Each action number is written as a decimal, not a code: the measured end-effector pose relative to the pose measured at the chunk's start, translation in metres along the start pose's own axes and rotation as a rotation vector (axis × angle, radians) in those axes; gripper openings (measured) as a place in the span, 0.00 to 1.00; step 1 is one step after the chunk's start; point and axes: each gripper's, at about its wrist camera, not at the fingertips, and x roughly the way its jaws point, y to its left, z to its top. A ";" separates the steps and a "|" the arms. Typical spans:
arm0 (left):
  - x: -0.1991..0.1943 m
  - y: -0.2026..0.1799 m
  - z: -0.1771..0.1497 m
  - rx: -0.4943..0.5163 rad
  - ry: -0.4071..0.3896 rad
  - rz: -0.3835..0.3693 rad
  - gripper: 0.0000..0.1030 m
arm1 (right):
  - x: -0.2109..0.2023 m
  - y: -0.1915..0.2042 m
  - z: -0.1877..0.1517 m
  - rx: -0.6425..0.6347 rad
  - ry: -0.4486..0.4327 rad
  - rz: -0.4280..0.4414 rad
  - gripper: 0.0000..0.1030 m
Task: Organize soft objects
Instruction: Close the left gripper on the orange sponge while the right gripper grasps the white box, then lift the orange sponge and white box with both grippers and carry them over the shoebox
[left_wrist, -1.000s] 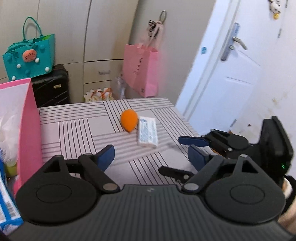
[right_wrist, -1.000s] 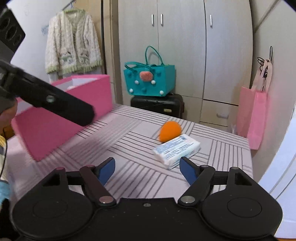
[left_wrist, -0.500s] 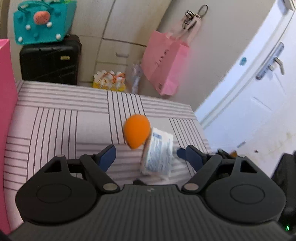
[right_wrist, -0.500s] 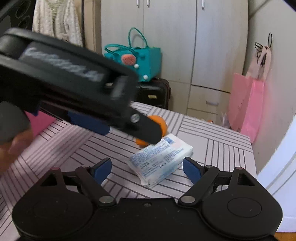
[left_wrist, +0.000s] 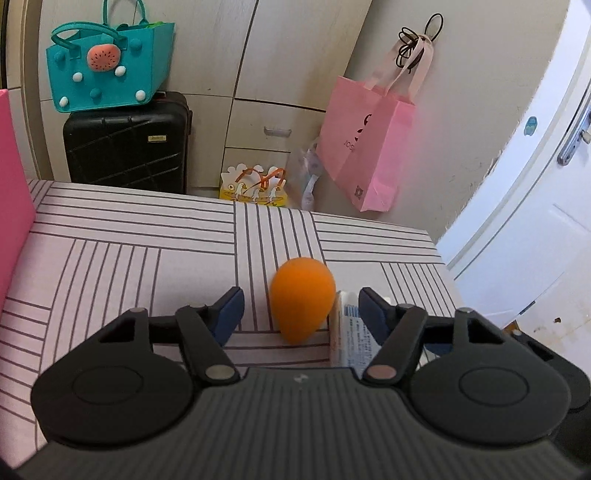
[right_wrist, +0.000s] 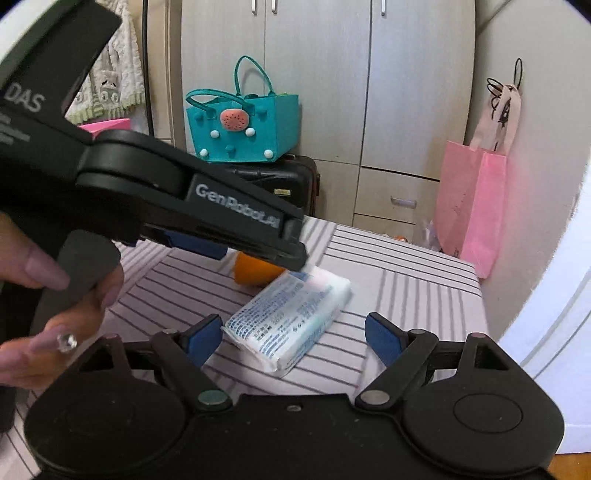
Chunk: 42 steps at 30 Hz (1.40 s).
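An orange egg-shaped sponge (left_wrist: 302, 298) lies on the striped table (left_wrist: 110, 258), between the tips of my open left gripper (left_wrist: 301, 306). A white-and-blue tissue pack (right_wrist: 291, 319) lies beside it on the right, also showing in the left wrist view (left_wrist: 351, 339). My open right gripper (right_wrist: 291, 338) is low over the pack, its blue fingertips on either side of the near end. In the right wrist view the left gripper's body (right_wrist: 166, 199) crosses over the sponge (right_wrist: 255, 273) and hides most of it.
A pink box (left_wrist: 11, 206) stands at the table's left edge. Behind the table are a black suitcase (left_wrist: 125, 144) with a teal felt bag (left_wrist: 110, 70) on it, a pink paper bag (left_wrist: 369, 140) on the wall, and a white door (left_wrist: 535, 192) at right.
Both grippers have moved forward and down toward the objects. The left one now has the sponge between its fingertips; the right one now straddles the tissue pack's near end.
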 end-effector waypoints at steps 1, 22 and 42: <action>0.001 0.001 -0.001 0.001 -0.003 -0.003 0.63 | -0.003 -0.003 -0.001 -0.001 0.005 -0.002 0.85; 0.010 0.011 -0.002 -0.040 -0.007 -0.039 0.41 | 0.016 -0.020 0.003 0.069 0.006 0.036 0.47; -0.044 0.023 -0.027 -0.052 0.042 -0.110 0.35 | -0.003 -0.018 -0.008 0.118 0.017 0.036 0.44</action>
